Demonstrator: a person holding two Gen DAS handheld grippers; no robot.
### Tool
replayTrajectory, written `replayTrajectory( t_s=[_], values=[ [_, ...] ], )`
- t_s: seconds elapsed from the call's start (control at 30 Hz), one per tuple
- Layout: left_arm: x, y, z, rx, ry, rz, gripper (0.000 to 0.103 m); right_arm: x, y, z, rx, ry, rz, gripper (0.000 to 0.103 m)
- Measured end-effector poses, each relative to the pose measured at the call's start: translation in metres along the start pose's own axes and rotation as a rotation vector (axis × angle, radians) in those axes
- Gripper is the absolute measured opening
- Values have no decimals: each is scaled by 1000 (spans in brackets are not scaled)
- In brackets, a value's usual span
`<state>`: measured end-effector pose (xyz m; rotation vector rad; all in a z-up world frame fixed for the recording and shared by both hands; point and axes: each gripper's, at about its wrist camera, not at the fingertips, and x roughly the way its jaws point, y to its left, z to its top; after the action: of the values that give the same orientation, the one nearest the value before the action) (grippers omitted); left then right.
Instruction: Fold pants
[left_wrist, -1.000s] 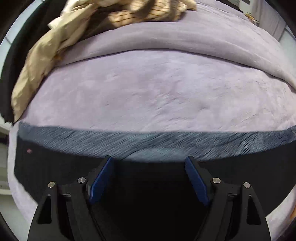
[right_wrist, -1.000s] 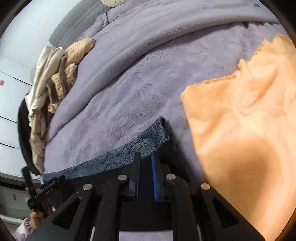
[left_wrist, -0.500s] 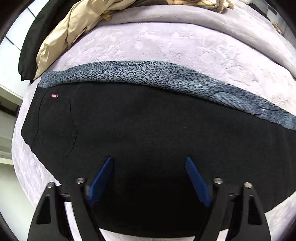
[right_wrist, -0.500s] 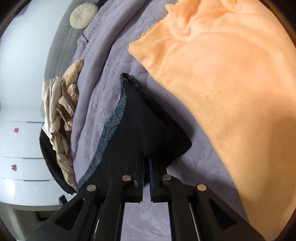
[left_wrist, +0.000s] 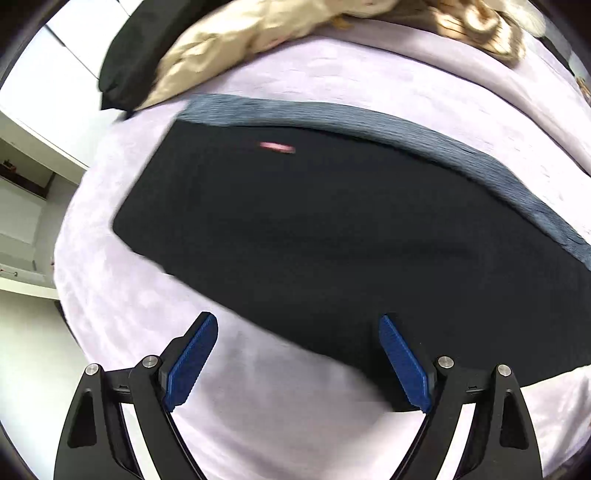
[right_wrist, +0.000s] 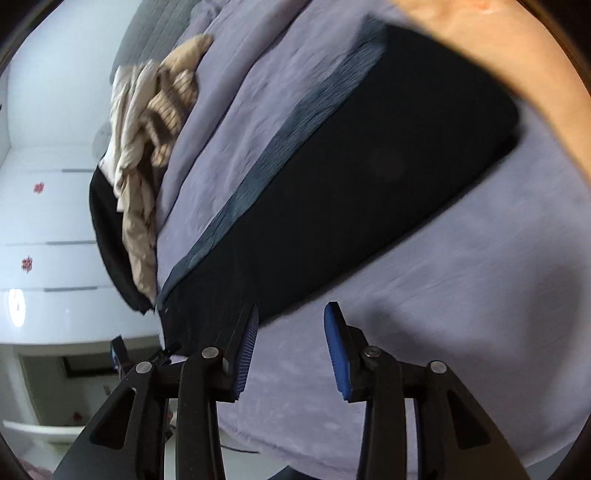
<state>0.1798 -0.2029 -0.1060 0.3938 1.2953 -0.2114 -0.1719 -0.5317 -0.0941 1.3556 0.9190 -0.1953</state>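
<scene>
Clutter sits along the far side of the bed: a heap of beige and striped clothes (right_wrist: 155, 122) with a black garment (right_wrist: 110, 236) hanging off the edge below it, and an orange blanket (right_wrist: 517, 62) just beside the far end of the pants. The pants (left_wrist: 332, 240) lie flat on the lavender bedspread (left_wrist: 258, 406), black with a grey-blue strip along their far edge. Nothing lies on top of them.

My left gripper (left_wrist: 299, 354) hangs over their near edge, jaws spread wide with nothing between them; its right pad is over black cloth, its left pad over bare bedspread. My right gripper (right_wrist: 291, 347) has just been opening; its jaws stand partly apart and empty, over the bedspread near the pants' near edge.

Only the left view shows the small pink label (left_wrist: 277, 147) on the pants. Only the right view shows the orange blanket and the white drawers (right_wrist: 48, 229) beside the bed.
</scene>
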Motion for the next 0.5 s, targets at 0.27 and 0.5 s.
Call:
replayTrajectory(
  t_s=[0.27,0.5],
  values=[
    [21,71,36,166,-149,23,90,184,116,-92,-95,233,105,41],
    [99,133,78,209,-79,-29,101,246,145,-121,-106,153,89,43]
  ],
)
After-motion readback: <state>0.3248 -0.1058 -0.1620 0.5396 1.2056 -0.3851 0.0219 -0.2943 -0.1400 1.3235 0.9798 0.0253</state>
